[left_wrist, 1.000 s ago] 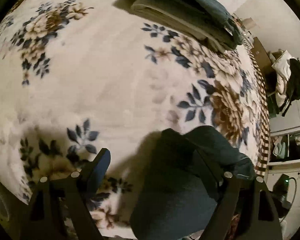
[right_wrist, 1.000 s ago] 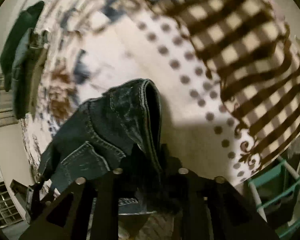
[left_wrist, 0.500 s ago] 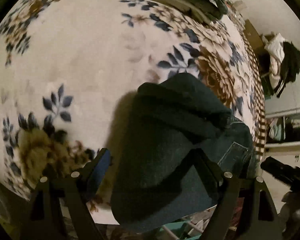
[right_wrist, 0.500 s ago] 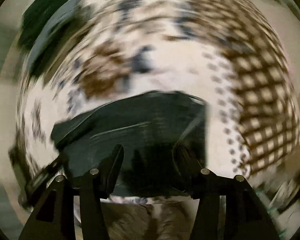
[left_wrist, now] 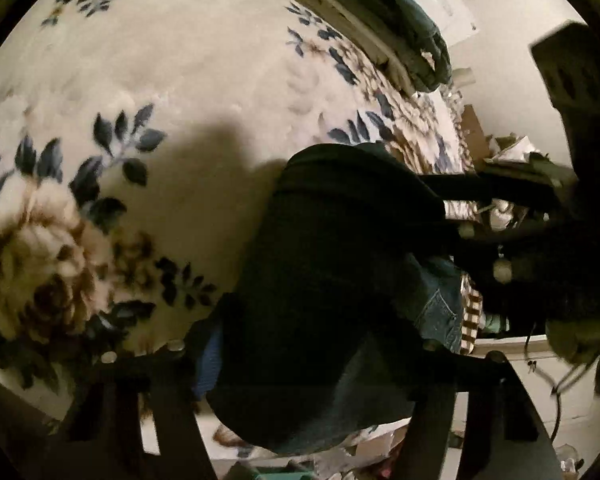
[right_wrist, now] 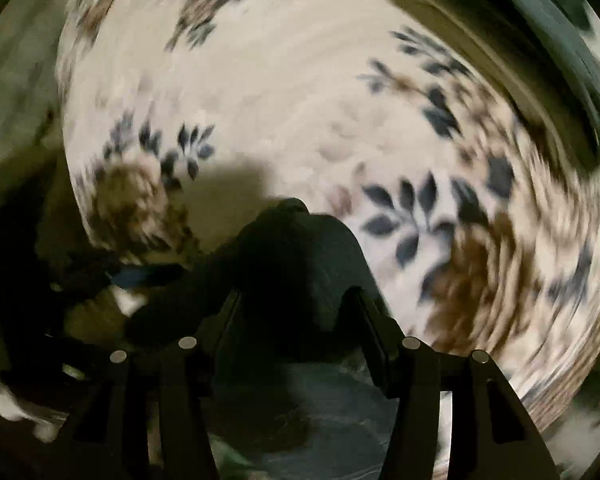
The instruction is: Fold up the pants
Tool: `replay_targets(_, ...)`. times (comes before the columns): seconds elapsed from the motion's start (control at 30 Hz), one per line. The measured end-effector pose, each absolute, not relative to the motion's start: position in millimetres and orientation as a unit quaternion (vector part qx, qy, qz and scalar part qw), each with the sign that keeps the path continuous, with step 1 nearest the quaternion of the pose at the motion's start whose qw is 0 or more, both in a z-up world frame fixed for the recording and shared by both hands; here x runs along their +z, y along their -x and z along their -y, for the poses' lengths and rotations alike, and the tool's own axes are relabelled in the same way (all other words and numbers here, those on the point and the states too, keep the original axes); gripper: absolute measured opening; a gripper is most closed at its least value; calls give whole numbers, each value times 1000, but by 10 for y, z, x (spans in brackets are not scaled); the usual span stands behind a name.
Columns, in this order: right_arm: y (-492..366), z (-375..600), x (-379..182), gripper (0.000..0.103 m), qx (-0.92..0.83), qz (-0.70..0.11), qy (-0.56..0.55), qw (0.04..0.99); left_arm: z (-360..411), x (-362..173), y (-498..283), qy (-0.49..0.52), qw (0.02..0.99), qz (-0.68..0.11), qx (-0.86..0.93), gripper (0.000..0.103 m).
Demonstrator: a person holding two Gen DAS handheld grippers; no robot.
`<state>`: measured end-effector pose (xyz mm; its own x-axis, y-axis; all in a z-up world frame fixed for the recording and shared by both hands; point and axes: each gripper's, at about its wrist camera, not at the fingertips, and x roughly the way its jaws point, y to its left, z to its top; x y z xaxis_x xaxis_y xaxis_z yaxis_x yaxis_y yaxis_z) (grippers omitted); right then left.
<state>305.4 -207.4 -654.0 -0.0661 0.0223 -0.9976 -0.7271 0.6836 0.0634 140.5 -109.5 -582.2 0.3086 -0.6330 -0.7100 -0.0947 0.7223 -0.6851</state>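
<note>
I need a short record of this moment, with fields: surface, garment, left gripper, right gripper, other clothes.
surface: floral blanket
garment: dark jeans, bunched at the blanket's edge
left gripper: jaws have just been closing, jeans between them; grip unclear
right gripper: jaws have just been closing, dark fabric between them; grip unclear, picture blurred
other clothes: folded stack at the far side of the blanket

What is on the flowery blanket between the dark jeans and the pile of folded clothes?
Nothing: bare blanket lies between jeans and pile, in the left wrist view.
</note>
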Motion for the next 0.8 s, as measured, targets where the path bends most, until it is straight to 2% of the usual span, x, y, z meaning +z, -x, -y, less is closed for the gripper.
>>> replay_targets(0.1,-3354,2199,-6568,28,263,-700,204,632,1088,-5806,-1375,324,751,-543,-193,55)
replay_targets(0.17,-3633,2463,-6613,20,203,-734,105,640,1116,-5802,-1368,325,752,-538,-198,55)
replay_targets(0.27,-3861,2973,-6813,18,121,-782,-106,603,1112,-5802,-1367,331,752,-534,-199,55)
replay_targets(0.4,-3858,3354,-7094,19,46,-802,-275,528,1085,-5813,-1351,334,748,-536,-204,54)
replay_targets(0.47,-3922,3220,-7041,23,66,-810,-225,538,1084,-5812,-1367,334,747,-537,-205,55)
replay_targets(0.53,-3996,2847,-6821,27,119,-805,-70,578,1077,-5824,-1369,337,746,-537,-204,55)
replay_targets(0.57,-3989,2574,-6690,33,152,-788,30,595,1065,-5832,-1353,340,745,-537,-204,55)
replay_targets(0.67,-3920,1994,-6611,55,228,-757,154,592,1062,-5827,-1316,340,747,-533,-205,55)
replay_targets(0.8,-3742,1384,-6834,57,289,-719,331,539,1053,-5822,-1274,342,748,-531,-204,55)
